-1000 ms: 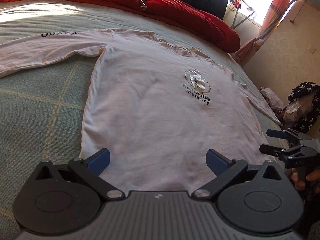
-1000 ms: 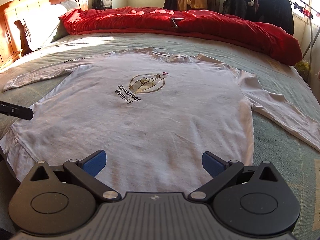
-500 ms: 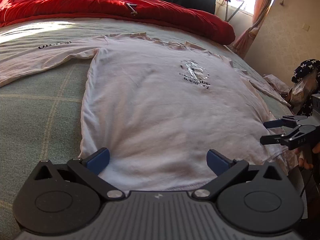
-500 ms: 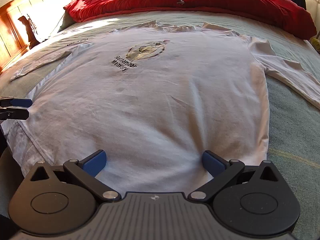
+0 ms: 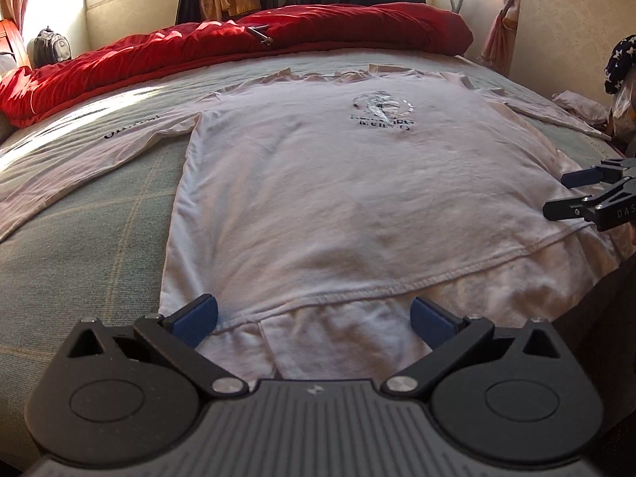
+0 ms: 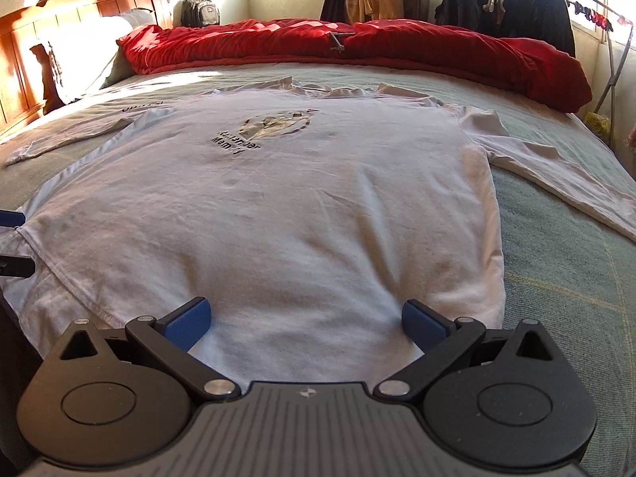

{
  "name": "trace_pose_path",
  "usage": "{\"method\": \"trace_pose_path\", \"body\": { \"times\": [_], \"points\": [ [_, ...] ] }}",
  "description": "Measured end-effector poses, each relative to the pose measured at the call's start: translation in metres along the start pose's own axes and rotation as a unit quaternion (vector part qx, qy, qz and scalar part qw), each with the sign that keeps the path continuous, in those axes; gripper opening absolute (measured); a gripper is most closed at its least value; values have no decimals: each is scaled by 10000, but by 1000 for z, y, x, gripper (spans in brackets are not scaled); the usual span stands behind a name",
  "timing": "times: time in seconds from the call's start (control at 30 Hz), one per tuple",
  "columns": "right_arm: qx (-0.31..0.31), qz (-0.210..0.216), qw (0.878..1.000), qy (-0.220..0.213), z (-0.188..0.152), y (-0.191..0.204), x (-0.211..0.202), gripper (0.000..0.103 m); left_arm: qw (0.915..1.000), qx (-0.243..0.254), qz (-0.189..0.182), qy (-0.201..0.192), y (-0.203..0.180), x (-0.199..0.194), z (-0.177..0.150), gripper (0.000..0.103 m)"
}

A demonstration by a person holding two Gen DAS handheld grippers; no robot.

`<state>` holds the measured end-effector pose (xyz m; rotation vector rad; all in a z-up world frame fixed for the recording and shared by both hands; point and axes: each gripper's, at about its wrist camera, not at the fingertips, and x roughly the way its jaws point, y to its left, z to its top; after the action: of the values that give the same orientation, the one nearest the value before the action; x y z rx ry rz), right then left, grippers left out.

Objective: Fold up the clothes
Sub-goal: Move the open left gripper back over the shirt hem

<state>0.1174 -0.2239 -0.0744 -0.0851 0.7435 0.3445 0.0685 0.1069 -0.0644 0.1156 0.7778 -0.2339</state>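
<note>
A white long-sleeved shirt (image 5: 338,198) (image 6: 278,206) with a dark chest print lies flat, front up, on the green bed cover (image 5: 79,246), sleeves spread to both sides. My left gripper (image 5: 314,320) hovers open over the shirt's bottom hem near its left corner, nothing between its blue pads. My right gripper (image 6: 304,322) is open above the hem's right part, also holding nothing. In the left wrist view the right gripper (image 5: 564,194) shows at the right edge, over the hem corner. The left gripper's fingertips (image 6: 12,218) peek in at the left edge of the right wrist view.
A red duvet (image 6: 357,51) is bunched along the far side of the bed. A wooden headboard (image 6: 24,67) and a pillow (image 6: 83,55) stand at the left, and a rack of dark clothes (image 6: 516,12) by the window. Bags (image 5: 624,79) sit off the bed's right side.
Both grippers have drawn back and dropped toward the shirt's bottom hem, which now shows under the left one. The left view has swung leftward to face the window. Both jaws stayed open.
</note>
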Motion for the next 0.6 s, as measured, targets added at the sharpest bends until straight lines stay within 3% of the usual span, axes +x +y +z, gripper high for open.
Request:
{"method": "trace_pose_path", "body": {
  "times": [0.6],
  "points": [
    [82, -264, 9993, 258, 6, 9, 7, 103, 9997, -114, -215, -61, -4, -17, 1, 102]
  ]
}}
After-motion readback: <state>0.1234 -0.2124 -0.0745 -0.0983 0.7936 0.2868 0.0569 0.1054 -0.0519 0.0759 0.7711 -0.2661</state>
